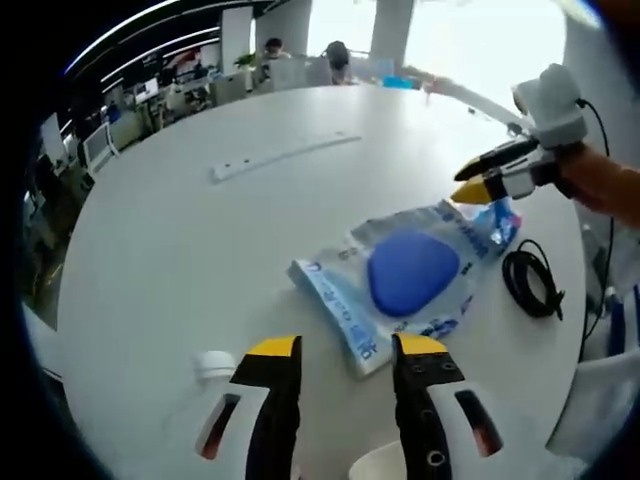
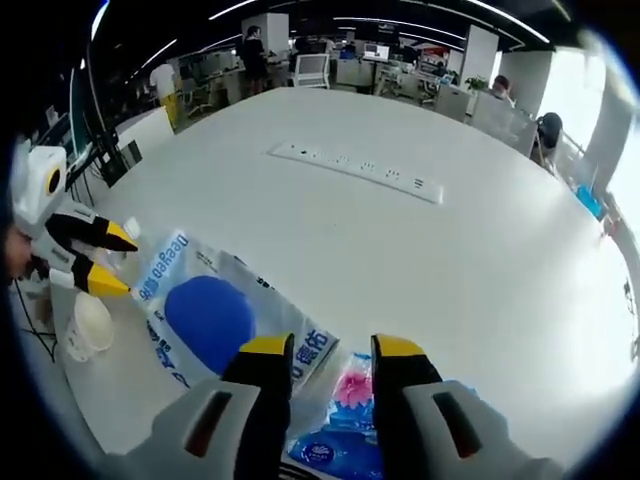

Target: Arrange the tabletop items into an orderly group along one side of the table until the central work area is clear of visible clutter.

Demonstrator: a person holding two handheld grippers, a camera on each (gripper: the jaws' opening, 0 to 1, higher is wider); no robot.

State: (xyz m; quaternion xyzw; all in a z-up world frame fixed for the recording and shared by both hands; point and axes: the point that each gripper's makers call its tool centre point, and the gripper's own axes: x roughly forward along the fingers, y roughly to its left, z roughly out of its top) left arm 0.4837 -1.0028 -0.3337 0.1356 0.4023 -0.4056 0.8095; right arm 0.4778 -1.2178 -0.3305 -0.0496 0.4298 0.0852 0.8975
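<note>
Left gripper (image 1: 346, 348), jaws spread, hovers at 6 o'clock of the blue packet (image 1: 404, 277) lying flat on the table (image 1: 180, 230). Right gripper (image 2: 330, 350), jaws spread, reaches from 2 o'clock above the packet's far corner; cable (image 1: 532, 280) beside.
</note>
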